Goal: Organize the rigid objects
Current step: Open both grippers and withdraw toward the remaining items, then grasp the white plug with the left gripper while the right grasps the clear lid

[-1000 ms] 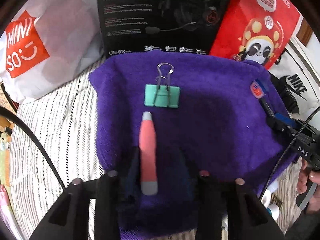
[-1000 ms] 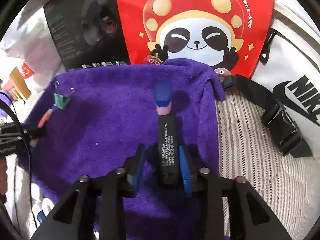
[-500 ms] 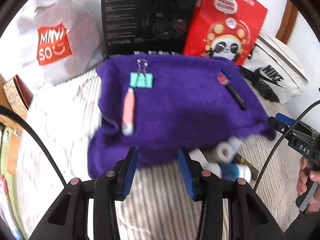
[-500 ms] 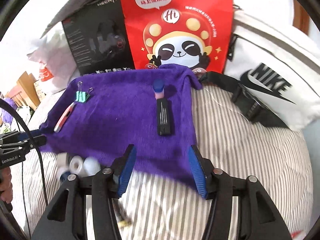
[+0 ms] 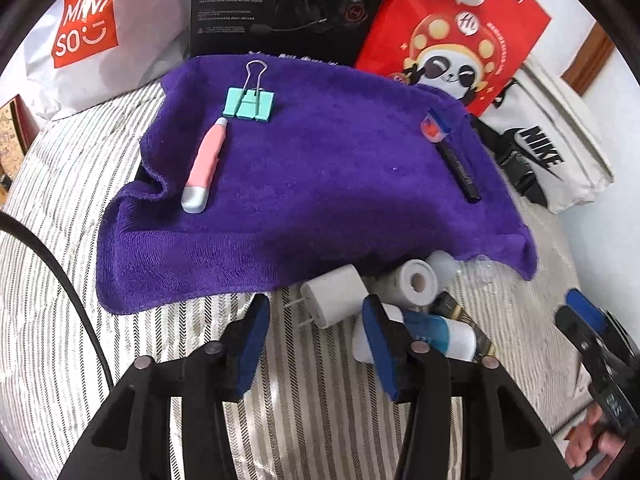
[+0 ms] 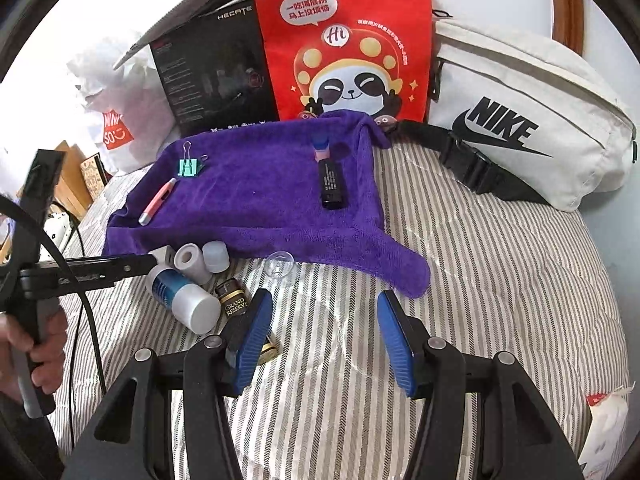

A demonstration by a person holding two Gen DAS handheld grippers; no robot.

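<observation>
A purple towel lies on the striped bed. On it rest a teal binder clip, a pink pen-like tool and a black stick with a blue cap. Below the towel's near edge sits a pile: a white plug, a white tape roll, a blue-and-white bottle, a brown bottle and a clear suction cup. My left gripper hovers at the plug, jaws opening, pads not touching it. My right gripper is open over bare bedding.
Behind the towel stand a white Miniso bag, a black headset box and a red panda bag. A white Nike waist bag lies at the right. Striped bedding spreads to the right of the towel.
Both grippers let go and drew back from the towel: the pink tool and the black stick now lie free on it. The pile of small things came into view.
</observation>
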